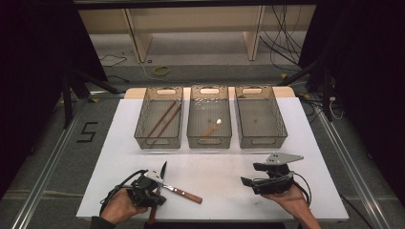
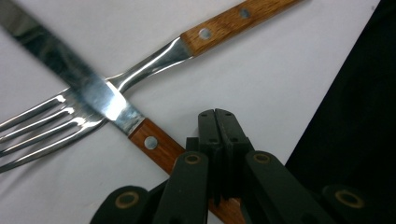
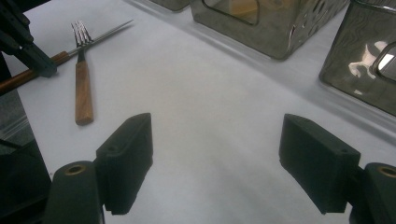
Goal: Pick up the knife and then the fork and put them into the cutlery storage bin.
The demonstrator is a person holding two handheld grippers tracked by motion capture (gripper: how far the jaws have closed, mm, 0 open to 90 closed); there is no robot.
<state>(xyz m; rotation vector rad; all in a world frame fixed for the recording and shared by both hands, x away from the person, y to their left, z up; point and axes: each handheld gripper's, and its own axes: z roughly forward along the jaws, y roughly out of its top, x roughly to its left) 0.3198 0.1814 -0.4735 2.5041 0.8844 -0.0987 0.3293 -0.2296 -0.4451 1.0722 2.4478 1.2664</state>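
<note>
Left gripper (image 2: 215, 116) jaws clamped on knife (image 2: 154, 145) handle at white table (image 1: 224, 176) near edge, blade crossing fork (image 2: 140, 70). Right gripper (image 3: 215, 158) wide open, empty. Three bins (image 1: 210, 138) behind; grey floor, cables.

White table top (image 1: 215, 167), cutlery and three bins

Three clear plastic bins (image 1: 209, 117) stand in a row along the far side. Near the front left edge a wooden-handled knife (image 2: 100, 95) lies crossed over a wooden-handled fork (image 2: 154, 63), both flat on the white surface.
</note>
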